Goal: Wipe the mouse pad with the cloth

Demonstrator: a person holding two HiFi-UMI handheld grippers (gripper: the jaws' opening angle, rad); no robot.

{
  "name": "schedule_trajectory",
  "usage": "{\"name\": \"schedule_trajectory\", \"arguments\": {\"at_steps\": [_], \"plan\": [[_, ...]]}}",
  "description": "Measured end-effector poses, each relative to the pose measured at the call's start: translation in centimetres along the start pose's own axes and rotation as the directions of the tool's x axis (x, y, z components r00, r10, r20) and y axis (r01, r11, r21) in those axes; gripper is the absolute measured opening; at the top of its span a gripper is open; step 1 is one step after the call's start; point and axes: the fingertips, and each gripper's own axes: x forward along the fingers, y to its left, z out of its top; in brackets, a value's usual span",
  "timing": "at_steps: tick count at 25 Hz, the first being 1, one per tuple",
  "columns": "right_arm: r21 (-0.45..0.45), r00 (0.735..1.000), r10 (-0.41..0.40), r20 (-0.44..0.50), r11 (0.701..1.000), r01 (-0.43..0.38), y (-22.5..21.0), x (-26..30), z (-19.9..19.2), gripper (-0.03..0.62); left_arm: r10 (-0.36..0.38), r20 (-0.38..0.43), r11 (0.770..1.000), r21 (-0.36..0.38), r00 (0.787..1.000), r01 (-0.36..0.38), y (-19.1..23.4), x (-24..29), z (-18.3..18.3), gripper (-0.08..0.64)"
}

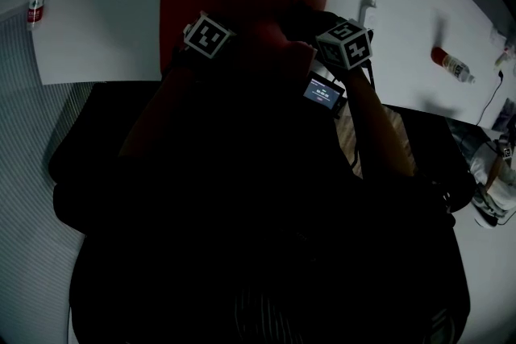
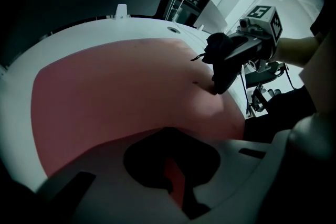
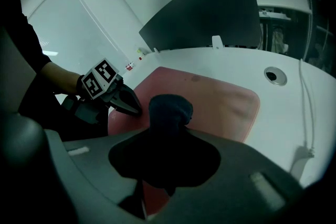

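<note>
Dark cloth (image 3: 170, 108) sat clamped in my right gripper's (image 3: 167, 126) jaws, just above the red pad (image 3: 223, 99). My left gripper's (image 2: 176, 186) jaws, together, rested at the pad's near left corner on the counter (image 3: 286, 113).

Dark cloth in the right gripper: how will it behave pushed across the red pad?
Likely floppy: the cloth bunches into a rounded wad in the right gripper and droops below its jaws in the left gripper view. Probably light: a small pinch carries it. Pushed over the mouse pad, it may fold or drag rather than slide flat.
</note>
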Motion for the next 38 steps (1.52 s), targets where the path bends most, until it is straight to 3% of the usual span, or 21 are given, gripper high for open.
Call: {"name": "schedule_trajectory", "arguments": {"at_steps": [4,8,12,16,24,38], "plan": [[-0.026,1.0,-0.01,-0.007,1.0,0.01,-0.9,0.1,1.0,0.101,-0.009,0.007,1.0,0.002,1.0,0.009,0.0,0.0,0.2,0.0],[-0.097,0.997,-0.071,-0.02,0.993,0.069,-2.9,-0.1,3.3,0.101,-0.006,0.005,1.0,0.013,1.0,0.006,-0.2,-0.2,0.3,0.0],[-0.262,0.984,-0.15,-0.094,0.957,0.121,-4.7,1.7,4.5,0.103,-0.023,-0.007,1.0,0.016,1.0,0.023,-0.5,-0.3,0.4,0.0],[-0.383,0.959,-0.192,-0.21,0.918,0.1,-6.3,4.9,2.7,0.103,-0.026,-0.009,0.999,0.02,1.0,0.026,-0.6,-0.2,0.4,0.0],[-0.424,0.949,-0.196,-0.247,0.902,0.076,-6.1,5.3,2.6,0.103,-0.031,-0.004,0.999,0.021,1.0,0.031,-0.5,-0.3,0.4,0.0],[-0.461,0.933,-0.259,-0.248,0.879,0.122,-6.0,5.5,2.6,0.097,0.003,-0.001,0.999,0.046,1.0,-0.003,-0.4,-0.2,0.4,0.0]]}}
